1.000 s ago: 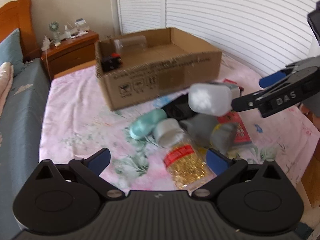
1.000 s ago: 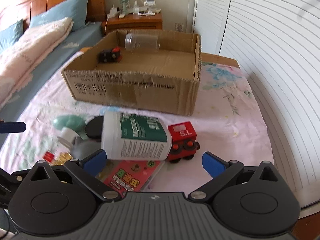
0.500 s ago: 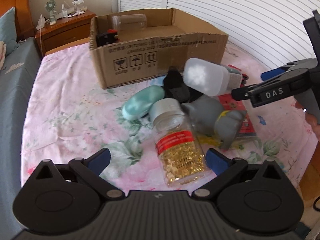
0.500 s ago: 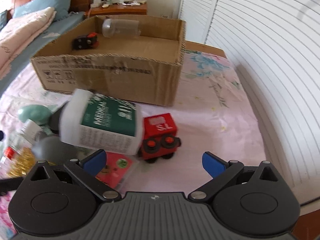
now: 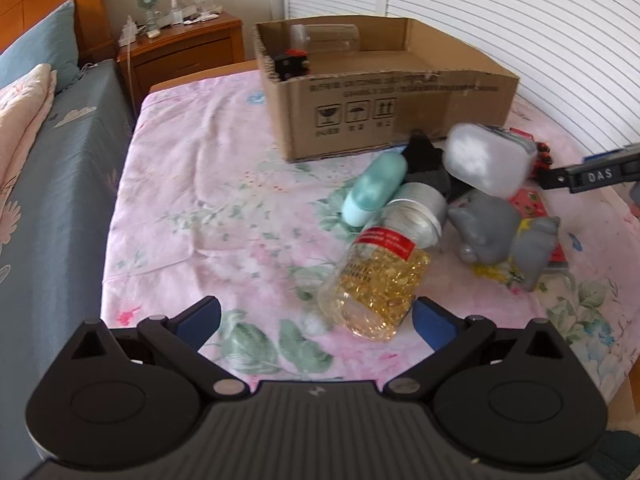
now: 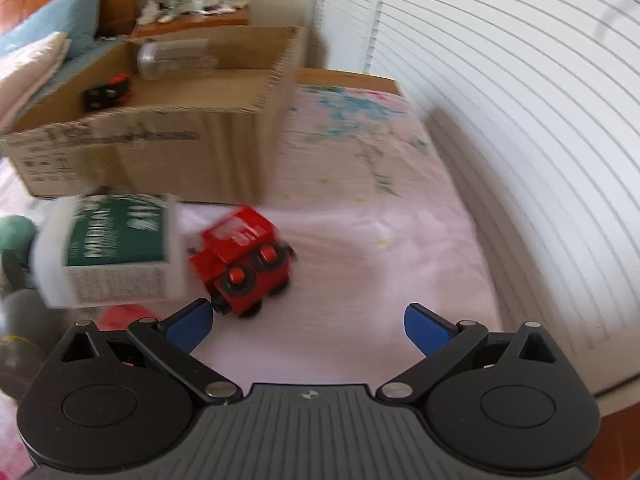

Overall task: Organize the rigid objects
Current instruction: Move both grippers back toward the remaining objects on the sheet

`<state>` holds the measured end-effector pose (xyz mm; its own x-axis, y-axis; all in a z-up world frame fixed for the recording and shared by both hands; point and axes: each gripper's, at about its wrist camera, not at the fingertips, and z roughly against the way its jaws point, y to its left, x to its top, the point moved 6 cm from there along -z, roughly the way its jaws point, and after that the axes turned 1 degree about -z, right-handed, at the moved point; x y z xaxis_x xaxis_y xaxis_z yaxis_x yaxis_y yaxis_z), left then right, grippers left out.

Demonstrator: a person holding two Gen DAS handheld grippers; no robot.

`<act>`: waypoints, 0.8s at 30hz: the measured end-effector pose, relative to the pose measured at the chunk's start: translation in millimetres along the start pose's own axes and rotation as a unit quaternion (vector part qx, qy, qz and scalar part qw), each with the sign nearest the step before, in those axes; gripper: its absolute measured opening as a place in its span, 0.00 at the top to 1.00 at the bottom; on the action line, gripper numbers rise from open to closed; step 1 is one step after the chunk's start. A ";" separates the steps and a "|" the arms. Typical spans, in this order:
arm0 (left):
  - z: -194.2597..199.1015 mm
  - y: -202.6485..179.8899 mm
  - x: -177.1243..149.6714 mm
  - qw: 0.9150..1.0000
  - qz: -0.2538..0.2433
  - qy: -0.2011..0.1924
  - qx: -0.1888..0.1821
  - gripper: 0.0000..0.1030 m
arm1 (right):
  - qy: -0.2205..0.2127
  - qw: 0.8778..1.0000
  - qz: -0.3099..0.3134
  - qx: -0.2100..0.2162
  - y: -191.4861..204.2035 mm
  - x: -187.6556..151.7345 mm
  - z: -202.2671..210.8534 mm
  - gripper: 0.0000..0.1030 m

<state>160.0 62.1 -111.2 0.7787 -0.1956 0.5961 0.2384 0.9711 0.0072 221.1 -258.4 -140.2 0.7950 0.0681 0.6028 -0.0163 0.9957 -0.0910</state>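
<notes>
A cardboard box (image 5: 400, 120) stands on the pink floral sheet; it also shows in the right wrist view (image 6: 160, 152), holding a clear jar (image 6: 176, 58) and a small black toy car (image 6: 106, 94). In front lie a capsule jar (image 5: 380, 272), a teal case (image 5: 374, 190), a grey elephant toy (image 5: 496, 236), a white bottle (image 5: 484, 160) with a green label (image 6: 116, 248) and a red toy train (image 6: 244, 260). My left gripper (image 5: 316, 316) is open, just short of the capsule jar. My right gripper (image 6: 308, 322) is open, just behind the red train.
A pink packet (image 5: 536, 208) lies under the pile. A bed with blue bedding (image 5: 52, 184) runs along the left. A wooden nightstand (image 5: 184, 46) stands behind. White slatted doors (image 6: 500, 100) line the right side.
Both cameras swung. The left gripper drew nearer the capsule jar. The right gripper shifted right, so the white bottle slid to its left and the red train sits nearer its left finger.
</notes>
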 end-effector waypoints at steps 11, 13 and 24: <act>-8.1 42.0 1.8 0.996 0.047 0.005 0.080 0.02 | 0.005 1.000 -0.019 0.004 -12.1 -8.3 -0.2 0.00; -6.5 41.0 2.1 0.996 0.054 0.004 0.068 0.02 | 0.004 1.000 -0.021 0.006 -12.5 -8.9 0.3 0.00; 23.5 -9.4 4.9 0.998 -0.005 -0.048 -0.041 0.02 | -0.002 1.000 -0.026 0.018 -12.5 -9.1 1.4 0.00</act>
<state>148.0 55.3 -89.4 0.7174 -0.1879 0.6709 0.2962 0.9538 -0.0496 213.3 -271.3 -143.5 0.7926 0.0169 0.6095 0.0032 0.9995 -0.0318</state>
